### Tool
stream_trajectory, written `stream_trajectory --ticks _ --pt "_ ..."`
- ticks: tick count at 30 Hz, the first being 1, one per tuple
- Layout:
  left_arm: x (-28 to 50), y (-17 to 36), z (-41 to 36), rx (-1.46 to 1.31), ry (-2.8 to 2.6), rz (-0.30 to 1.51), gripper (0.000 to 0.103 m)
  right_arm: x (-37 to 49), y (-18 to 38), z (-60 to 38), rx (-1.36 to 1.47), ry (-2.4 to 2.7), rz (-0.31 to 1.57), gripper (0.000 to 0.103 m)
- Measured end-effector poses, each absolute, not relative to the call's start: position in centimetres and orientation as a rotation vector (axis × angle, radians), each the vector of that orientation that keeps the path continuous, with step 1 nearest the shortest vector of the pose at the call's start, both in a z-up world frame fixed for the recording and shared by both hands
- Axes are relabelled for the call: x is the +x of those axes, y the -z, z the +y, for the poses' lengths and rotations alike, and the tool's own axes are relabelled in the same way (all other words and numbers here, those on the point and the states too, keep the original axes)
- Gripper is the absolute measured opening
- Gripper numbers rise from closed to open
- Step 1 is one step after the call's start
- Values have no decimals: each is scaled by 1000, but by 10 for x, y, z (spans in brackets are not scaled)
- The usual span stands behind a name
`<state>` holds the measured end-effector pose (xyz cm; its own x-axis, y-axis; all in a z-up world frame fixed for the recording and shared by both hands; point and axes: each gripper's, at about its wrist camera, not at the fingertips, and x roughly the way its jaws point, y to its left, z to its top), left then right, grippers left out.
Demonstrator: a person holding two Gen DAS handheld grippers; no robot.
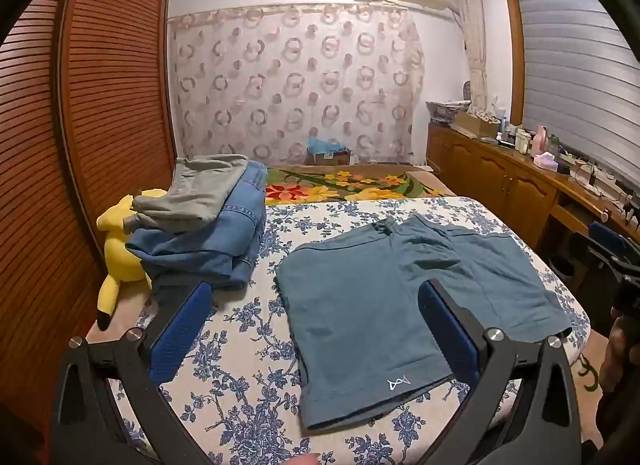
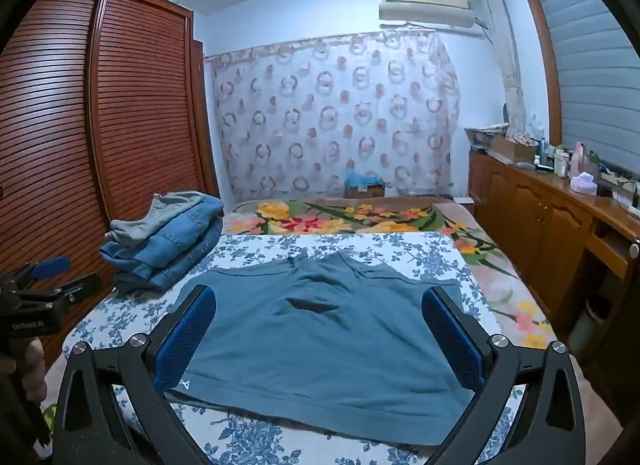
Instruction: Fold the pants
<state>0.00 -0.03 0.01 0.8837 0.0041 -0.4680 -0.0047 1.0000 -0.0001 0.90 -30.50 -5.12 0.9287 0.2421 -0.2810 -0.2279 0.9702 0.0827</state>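
Teal shorts (image 1: pixel 384 297) lie spread flat on the blue-flowered sheet (image 1: pixel 240 345), waistband away from me, leg hems near me; they also show in the right wrist view (image 2: pixel 320 345). My left gripper (image 1: pixel 316 329) is open and empty, hovering above the near left leg. My right gripper (image 2: pixel 320 329) is open and empty, hovering over the near hem of the shorts. The left gripper also shows at the left edge of the right wrist view (image 2: pixel 44 277), and the right gripper at the right edge of the left wrist view (image 1: pixel 616 261).
A stack of folded jeans (image 1: pixel 208 241) with grey pants (image 1: pixel 196 193) on top sits at the bed's left, beside a yellow plush toy (image 1: pixel 118 249). A wardrobe (image 1: pixel 100 105) stands at the left, a cluttered wooden cabinet (image 1: pixel 520 181) at the right. A floral blanket (image 1: pixel 352 185) lies beyond.
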Motion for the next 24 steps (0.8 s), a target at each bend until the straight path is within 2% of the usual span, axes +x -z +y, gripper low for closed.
stream_trajectory --ticks 24 --pt "-1 -7 -3 9 -2 476 103 13 51 -303 44 -251 303 103"
